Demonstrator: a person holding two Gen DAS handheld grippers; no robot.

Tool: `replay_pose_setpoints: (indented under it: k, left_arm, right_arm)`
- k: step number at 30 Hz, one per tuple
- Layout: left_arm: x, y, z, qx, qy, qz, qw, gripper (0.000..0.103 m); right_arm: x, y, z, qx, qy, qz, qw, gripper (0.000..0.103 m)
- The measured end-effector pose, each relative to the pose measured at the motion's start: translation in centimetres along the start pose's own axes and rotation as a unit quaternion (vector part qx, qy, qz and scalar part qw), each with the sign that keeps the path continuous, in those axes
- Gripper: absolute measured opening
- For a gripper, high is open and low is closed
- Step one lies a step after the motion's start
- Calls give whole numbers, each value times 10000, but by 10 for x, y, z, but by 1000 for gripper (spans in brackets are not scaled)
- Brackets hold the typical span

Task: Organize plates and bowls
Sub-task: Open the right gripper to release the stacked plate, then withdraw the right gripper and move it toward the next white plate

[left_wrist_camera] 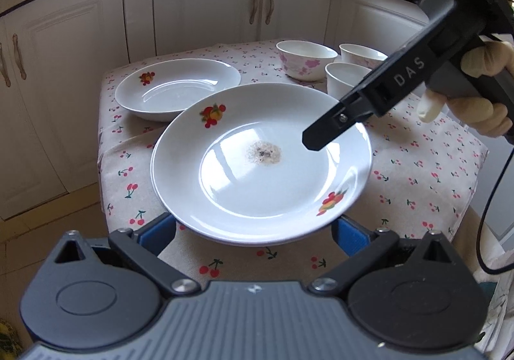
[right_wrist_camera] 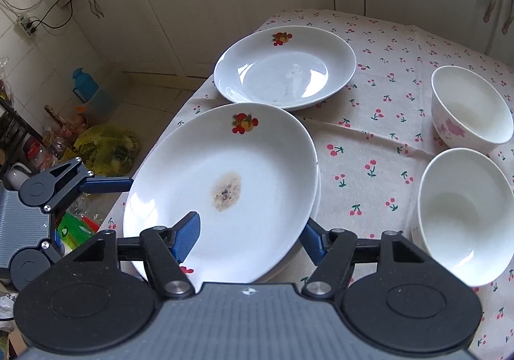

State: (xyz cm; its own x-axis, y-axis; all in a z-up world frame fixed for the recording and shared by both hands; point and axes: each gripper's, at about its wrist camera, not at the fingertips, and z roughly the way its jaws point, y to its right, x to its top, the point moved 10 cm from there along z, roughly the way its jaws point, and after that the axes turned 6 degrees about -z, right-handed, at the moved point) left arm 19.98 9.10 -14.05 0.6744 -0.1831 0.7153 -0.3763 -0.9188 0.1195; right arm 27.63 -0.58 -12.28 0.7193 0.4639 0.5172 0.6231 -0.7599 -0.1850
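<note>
Soft daylight fills my views; window glare streaks the stained plate (left_wrist_camera: 261,164), fisheye bends the cabinets (left_wrist_camera: 208,6) at the edges, and corners go dark.

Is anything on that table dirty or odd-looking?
Yes. The near plate has a brownish, speckled stain at its centre and sits tilted, its rim between the right gripper fingers. The far plate looks nearly clean.
</note>
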Motion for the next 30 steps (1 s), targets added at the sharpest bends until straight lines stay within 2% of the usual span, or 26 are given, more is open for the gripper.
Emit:
replay_pose_setpoints:
  k: [7,11,16,21,24,26,30]
  left_arm:
    - [0,0,-2,58,-10,0,10000,102]
    - [0,3,-2,97,-14,11,10000,102]
    - [0,3,-1,92,-33,0,10000,103]
    - [1,4,-3,114,-12,-25,9999,102]
    - [2,6,-5,137,2,-33,9999,102]
    - [3,7,-7,156,15,-26,9999,102]
    - [5,12,-15,189,110,-67,9997,102]
  right_arm:
    - [-4,-4,-2,-79,-24,-67,9999,73]
    - [-7,-8,-2,-332,-134,-165,9992,79]
    - [-14,-11,2,-589,-235,-347,9974,80]
    - [-12,-14,-3,-530,-85,-306,9981,86]
    - [-11,-19,-9,-527,71,-372,9979,96]
    - [-9,-22,-15,-608,258,-474,9967,100]
    - [-11,-24,-23,-816,491,-683,9931,102]
